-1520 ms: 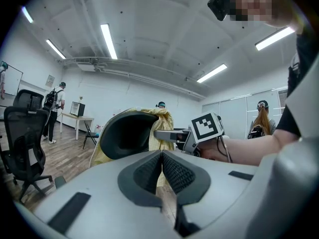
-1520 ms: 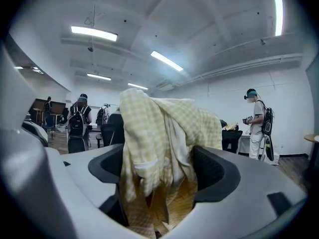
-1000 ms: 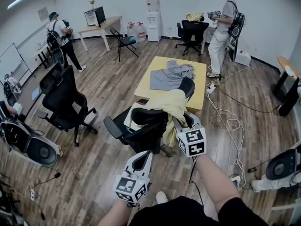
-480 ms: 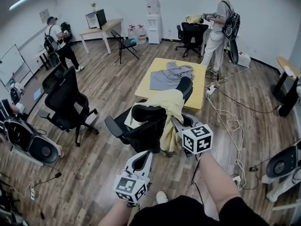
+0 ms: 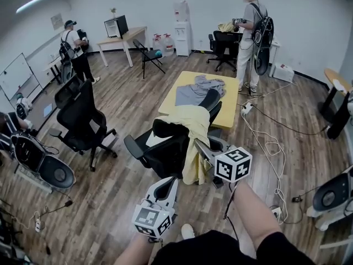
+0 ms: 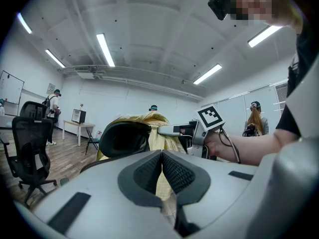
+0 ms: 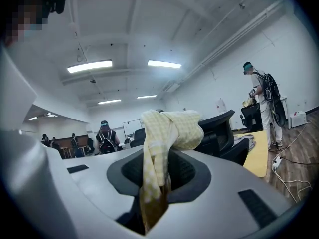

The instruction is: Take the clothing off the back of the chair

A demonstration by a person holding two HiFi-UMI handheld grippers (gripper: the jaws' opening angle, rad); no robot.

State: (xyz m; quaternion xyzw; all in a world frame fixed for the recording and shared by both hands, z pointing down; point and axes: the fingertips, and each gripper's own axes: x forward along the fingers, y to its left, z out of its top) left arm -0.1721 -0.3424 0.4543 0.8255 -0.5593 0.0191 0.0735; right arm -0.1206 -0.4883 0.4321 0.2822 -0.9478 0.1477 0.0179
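A yellow checked garment (image 5: pixel 190 123) lies draped over the back of a black office chair (image 5: pixel 164 152) in the middle of the head view. My right gripper (image 5: pixel 197 144) reaches the chair back from the right. It is shut on a fold of that garment (image 7: pixel 169 126), which hangs down between its pads (image 7: pixel 185 171). My left gripper (image 5: pixel 172 179) hovers below the chair's seat side, short of the cloth. Its jaws (image 6: pixel 162 156) are shut with nothing between them. Past them stand the headrest (image 6: pixel 124 137) and the garment (image 6: pixel 164 142).
A yellow table (image 5: pixel 233 102) with grey clothing (image 5: pixel 197 90) stands just behind the chair. Another black chair (image 5: pixel 80 120) is at the left, and cables (image 5: pixel 269 148) trail over the wooden floor at the right. People stand at the back right (image 5: pixel 249 32) and back left (image 5: pixel 73 46).
My right gripper has drawn back to the right and rolled, with the yellow fold in it. The garment has slid along the chair back and hangs lower on its right side.
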